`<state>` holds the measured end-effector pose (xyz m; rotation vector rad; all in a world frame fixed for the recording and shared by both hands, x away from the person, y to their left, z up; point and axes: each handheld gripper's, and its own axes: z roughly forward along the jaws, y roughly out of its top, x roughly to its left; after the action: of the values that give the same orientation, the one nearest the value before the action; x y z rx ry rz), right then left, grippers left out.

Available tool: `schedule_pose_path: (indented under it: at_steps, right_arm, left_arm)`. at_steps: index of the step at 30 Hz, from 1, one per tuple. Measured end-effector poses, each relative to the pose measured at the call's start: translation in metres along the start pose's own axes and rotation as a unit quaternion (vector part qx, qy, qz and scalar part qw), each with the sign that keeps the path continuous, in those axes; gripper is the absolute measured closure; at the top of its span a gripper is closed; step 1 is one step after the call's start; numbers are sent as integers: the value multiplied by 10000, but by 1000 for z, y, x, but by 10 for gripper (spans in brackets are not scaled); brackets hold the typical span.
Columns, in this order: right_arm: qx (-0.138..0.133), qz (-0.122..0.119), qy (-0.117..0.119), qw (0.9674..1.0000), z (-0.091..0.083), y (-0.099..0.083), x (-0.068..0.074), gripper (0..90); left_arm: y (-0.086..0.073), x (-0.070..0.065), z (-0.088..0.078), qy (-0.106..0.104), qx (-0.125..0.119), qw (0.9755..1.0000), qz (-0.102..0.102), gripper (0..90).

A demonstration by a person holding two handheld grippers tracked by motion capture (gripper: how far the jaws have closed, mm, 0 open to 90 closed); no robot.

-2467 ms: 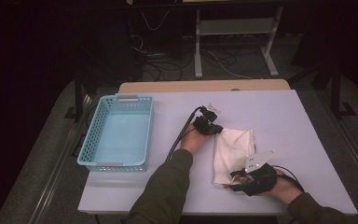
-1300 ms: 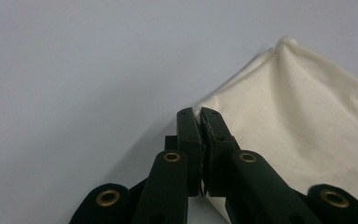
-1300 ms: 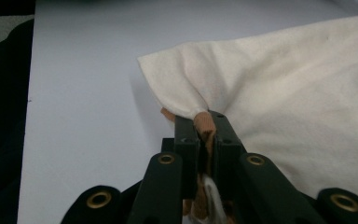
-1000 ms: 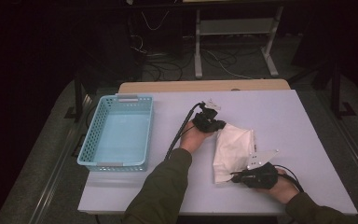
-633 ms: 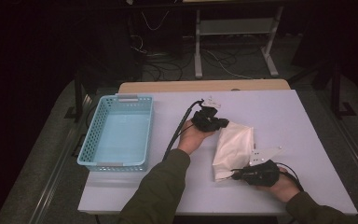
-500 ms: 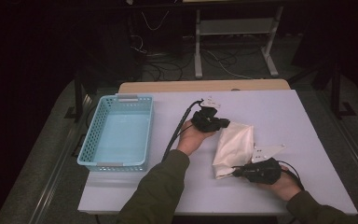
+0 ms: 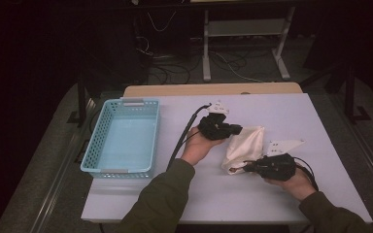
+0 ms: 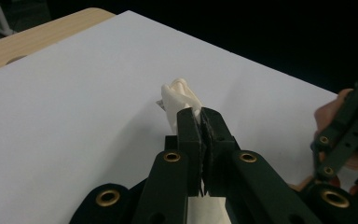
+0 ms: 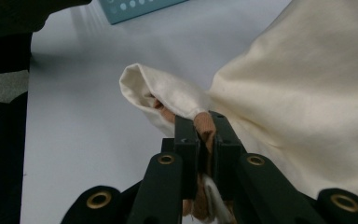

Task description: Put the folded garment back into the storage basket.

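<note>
A cream cloth (image 7: 246, 144) hangs bunched between my two grippers, just above the white table (image 7: 291, 111). My left gripper (image 7: 237, 129) is shut on its far end; in the left gripper view the jaws (image 8: 200, 120) pinch a folded tip of cloth (image 8: 179, 95). My right gripper (image 7: 238, 169) is shut on the near end. In the right gripper view the jaws (image 9: 204, 125) clamp a brownish edge of the cloth (image 9: 307, 93), and an open fold bulges to their left.
A light blue plastic basket (image 7: 133, 102) stands at the left of the table, and its corner (image 9: 135, 9) shows in the right gripper view. A wooden strip (image 7: 213, 89) runs along the table's far edge. Cables and a metal stand lie on the dark floor beyond.
Both hands have risen a little with the cloth in them. The cloth has gone from lying spread on the table to a narrower, bunched shape between the grippers.
</note>
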<state>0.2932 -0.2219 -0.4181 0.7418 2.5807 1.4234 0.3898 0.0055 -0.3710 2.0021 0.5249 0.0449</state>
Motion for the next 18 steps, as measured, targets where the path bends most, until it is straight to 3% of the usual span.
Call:
schedule_pose_path:
  at_steps: [9,18]
  right_arm:
    - [-204,145,-22,9997,-5,16,-13,830]
    - [-244,187,-11,9995,-7,31,-23,830]
  left_arm:
    - [0,-7,-9,-100,-136,9998,45,870]
    - [0,-9,-19,-168,-218,9996,29,870]
